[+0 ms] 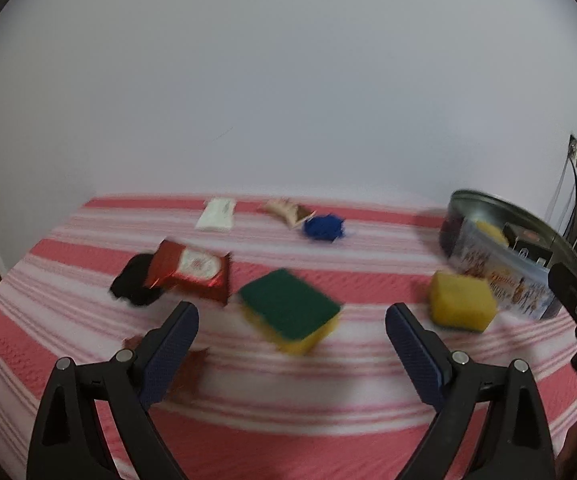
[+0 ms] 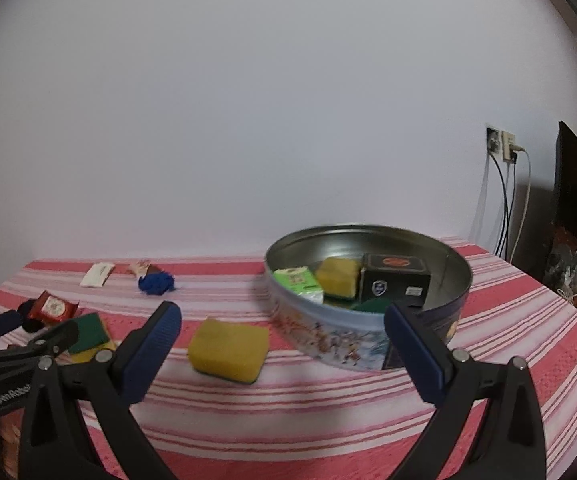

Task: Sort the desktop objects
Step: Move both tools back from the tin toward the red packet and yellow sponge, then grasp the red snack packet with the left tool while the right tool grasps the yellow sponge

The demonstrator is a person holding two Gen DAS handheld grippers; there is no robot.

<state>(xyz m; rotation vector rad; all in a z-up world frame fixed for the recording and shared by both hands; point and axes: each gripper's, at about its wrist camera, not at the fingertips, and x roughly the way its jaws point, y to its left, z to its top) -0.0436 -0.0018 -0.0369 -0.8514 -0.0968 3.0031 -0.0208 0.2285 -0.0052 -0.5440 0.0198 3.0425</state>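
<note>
My left gripper [image 1: 291,316] is open above the striped cloth, with a green-topped yellow sponge [image 1: 288,310] lying between and just beyond its fingertips. A yellow sponge [image 1: 462,300] lies to its right beside the round tin [image 1: 500,280]. My right gripper [image 2: 282,314] is open and empty in front of the round tin [image 2: 368,344], which holds a green packet [image 2: 298,282], a yellow sponge [image 2: 338,276] and a black box [image 2: 396,280]. The loose yellow sponge [image 2: 228,350] sits left of the tin. The left gripper [image 2: 20,340] shows at the left edge.
A red snack packet [image 1: 192,274] rests on a black object [image 1: 134,286]. Farther back lie a white packet [image 1: 217,215], a tan wrapper [image 1: 286,210] and a blue wad [image 1: 323,227]. A small red scrap [image 1: 190,364] lies by my left finger. Wall sockets with cables [image 2: 506,148] stand at right.
</note>
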